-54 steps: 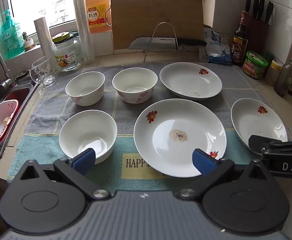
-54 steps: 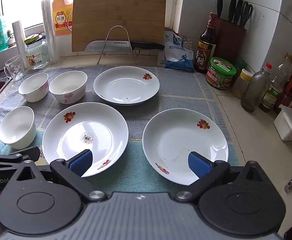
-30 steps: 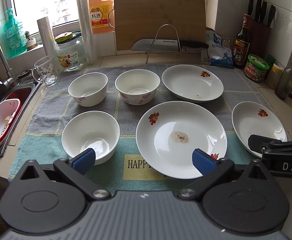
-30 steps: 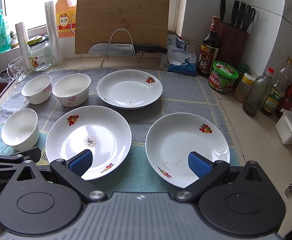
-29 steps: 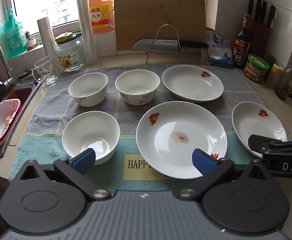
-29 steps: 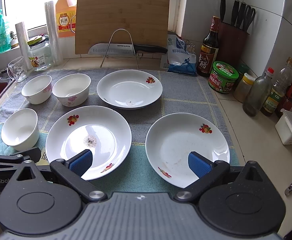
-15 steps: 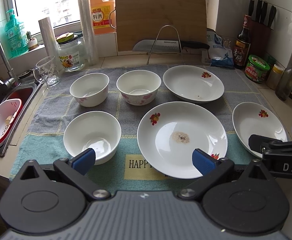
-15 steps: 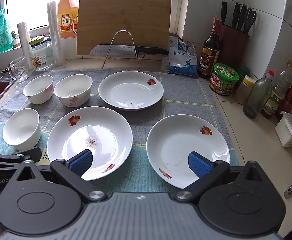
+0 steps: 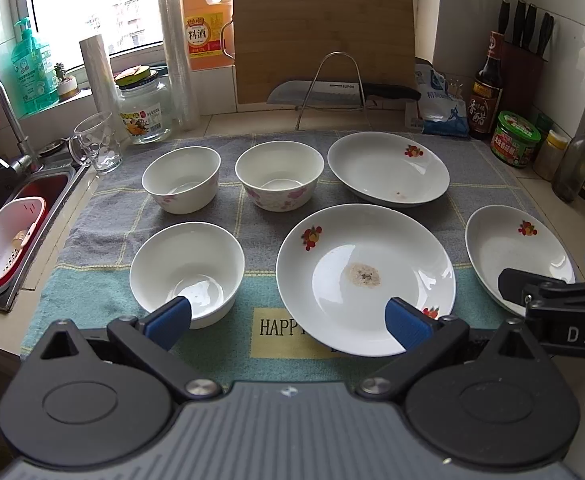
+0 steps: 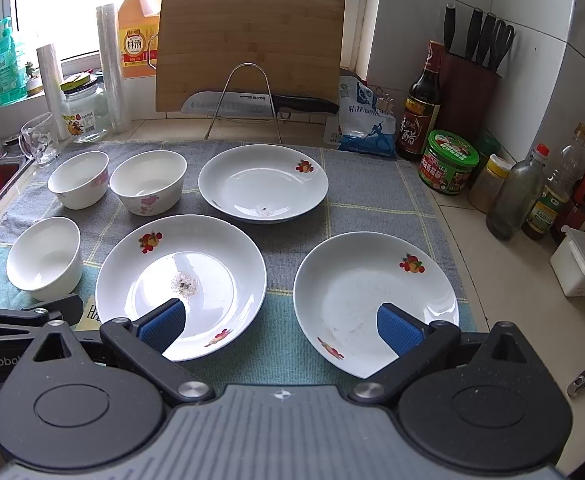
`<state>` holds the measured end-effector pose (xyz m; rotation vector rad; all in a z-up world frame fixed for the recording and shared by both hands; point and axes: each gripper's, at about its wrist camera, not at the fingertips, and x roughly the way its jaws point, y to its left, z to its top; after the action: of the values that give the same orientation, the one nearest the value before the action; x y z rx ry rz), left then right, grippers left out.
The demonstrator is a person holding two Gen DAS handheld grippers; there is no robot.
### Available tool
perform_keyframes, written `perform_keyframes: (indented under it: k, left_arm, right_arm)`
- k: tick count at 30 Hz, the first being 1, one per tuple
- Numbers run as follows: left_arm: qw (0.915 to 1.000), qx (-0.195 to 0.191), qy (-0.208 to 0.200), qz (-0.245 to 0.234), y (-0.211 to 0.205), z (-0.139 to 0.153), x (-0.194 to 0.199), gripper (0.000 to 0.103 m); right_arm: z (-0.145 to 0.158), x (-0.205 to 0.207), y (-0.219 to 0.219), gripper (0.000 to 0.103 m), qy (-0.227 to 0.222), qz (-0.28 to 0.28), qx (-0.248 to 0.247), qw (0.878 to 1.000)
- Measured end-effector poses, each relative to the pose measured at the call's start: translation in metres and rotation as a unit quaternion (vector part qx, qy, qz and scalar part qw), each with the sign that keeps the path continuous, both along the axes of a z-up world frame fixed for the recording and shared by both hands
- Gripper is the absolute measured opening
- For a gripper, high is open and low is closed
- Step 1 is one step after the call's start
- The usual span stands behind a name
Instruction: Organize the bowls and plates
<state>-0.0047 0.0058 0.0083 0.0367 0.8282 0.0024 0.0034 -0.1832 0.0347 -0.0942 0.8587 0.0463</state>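
Three white bowls and three white flowered plates lie on a grey and teal mat. The near bowl is front left, with two flowered bowls behind it. A large plate with a food stain lies at the middle, a deep plate behind it, another deep plate at the right. My left gripper hovers open and empty over the mat's near edge, between the near bowl and the large plate. My right gripper hovers open and empty between the large plate and the right plate.
A cutting board, a knife on a wire rack and a salt bag stand at the back. Bottles, jars and a knife block line the right wall. A sink with a white basket lies left, beside a glass mug.
Both grippers have drawn slightly back and up, so the dishes sit a little lower and smaller in both views. Nothing on the mat has moved.
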Motion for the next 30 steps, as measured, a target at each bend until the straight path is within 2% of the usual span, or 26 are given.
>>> perform_keyframes:
  k: [30]
  left_arm:
    - [0.9999,-0.005,0.001,-0.009,0.0014,-0.0011,0.0039,0.102]
  right_arm:
    - [0.0018,-0.0008,0.0008,0.103,-0.003,-0.003,-0.002,1.000]
